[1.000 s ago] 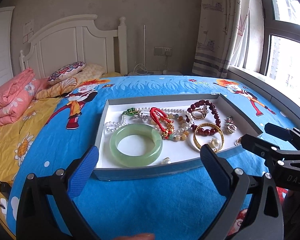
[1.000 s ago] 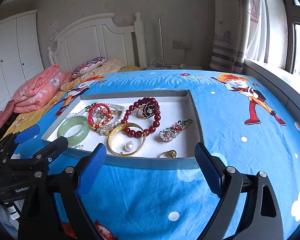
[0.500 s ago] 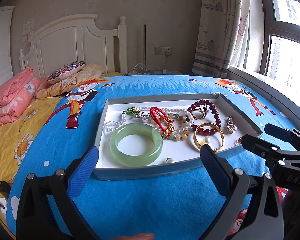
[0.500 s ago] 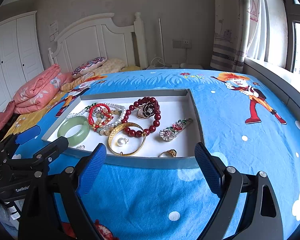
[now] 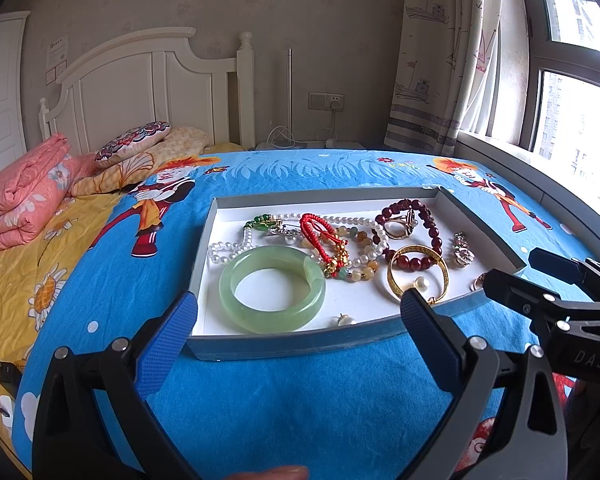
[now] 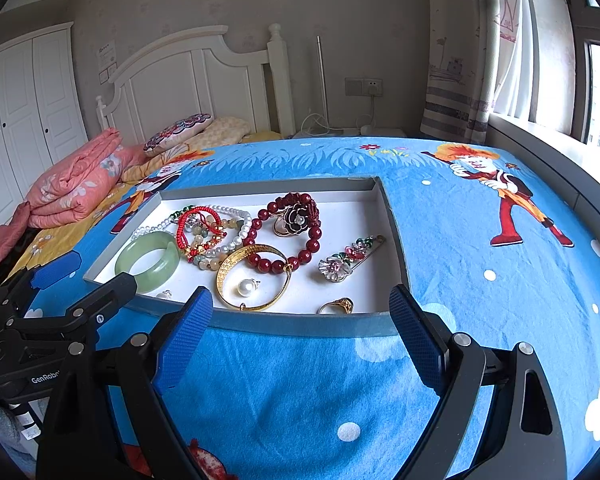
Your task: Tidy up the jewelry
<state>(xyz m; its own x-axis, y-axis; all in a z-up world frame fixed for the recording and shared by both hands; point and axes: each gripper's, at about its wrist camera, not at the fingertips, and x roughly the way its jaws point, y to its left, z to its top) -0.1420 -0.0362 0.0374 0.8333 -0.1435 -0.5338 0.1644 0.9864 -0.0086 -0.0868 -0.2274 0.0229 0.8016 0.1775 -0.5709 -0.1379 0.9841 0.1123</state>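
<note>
Place: a bed [image 5: 300, 400] with a blue cartoon sheet; a shallow grey tray [image 5: 300, 346] with a white floor lies on it, and both grippers are on the near side of the tray
Left gripper [image 5: 298, 320]: its jaws stand wide apart with nothing between them; it hangs just before the near wall of the tray and touches no jewelry
Right gripper [image 6: 302, 320]: its jaws are also wide apart and hold nothing; it is just before the near wall of the tray, further to the right
Green bangle [image 5: 272, 289]: lies flat in the near left part of the tray, the biggest piece
Pearl necklace [image 5: 228, 246]: behind the bangle, it runs along the far side and mixes with a red cord bracelet [image 5: 320, 232] and a bracelet of pale mixed beads [image 5: 360, 268]
Dark red bead bracelet [image 6: 296, 240]: in the middle of the tray, with a black flower ring [image 6: 296, 218] inside its loop
Gold bangle [image 6: 254, 276]: partly under the red beads, with a loose pearl [image 6: 245, 288] inside it
Flower brooch [image 6: 344, 260]: to the right of the gold bangle, apart from it
Gold ring [image 6: 338, 305]: near the front wall on the right side
Small pearl stud [image 5: 346, 320]: close to the front wall, beside the green bangle
Around: a folded pink quilt [image 5: 20, 200] and a patterned pillow [image 5: 134, 142] at the white headboard [image 5: 152, 88]; curtain and window on the right
</note>
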